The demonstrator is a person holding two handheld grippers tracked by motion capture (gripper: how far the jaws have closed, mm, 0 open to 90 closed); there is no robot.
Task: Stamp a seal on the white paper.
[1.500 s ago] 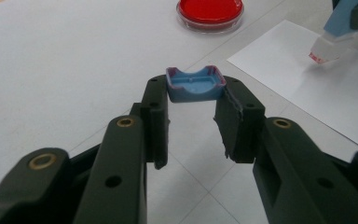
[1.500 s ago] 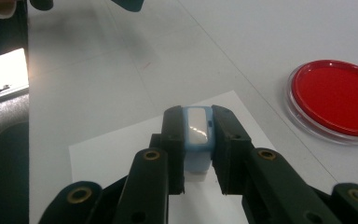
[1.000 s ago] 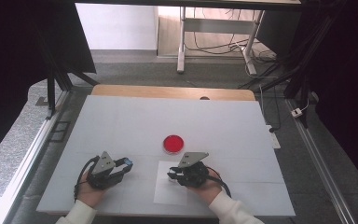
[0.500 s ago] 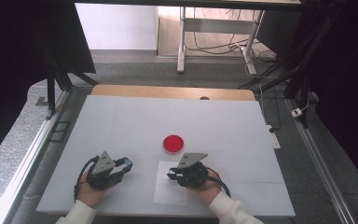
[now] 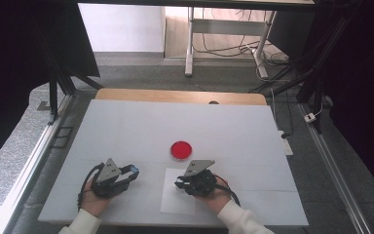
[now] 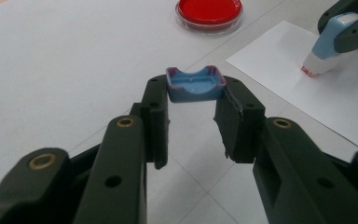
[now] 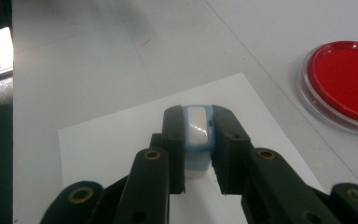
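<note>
The right gripper (image 7: 196,140) squeezes a blue stamp (image 7: 197,135), pressed down on the white paper (image 5: 177,197). The left gripper (image 6: 195,100) pinches the stamp's blue cap (image 6: 195,85) above the table (image 5: 126,126). Farther off sits a clear round dish (image 5: 180,150) full of red.

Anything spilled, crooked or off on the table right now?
Nothing stands out. The stamp stands pressed on the paper sheet, its cap is held in the left gripper, and the red ink dish sits flat.
</note>
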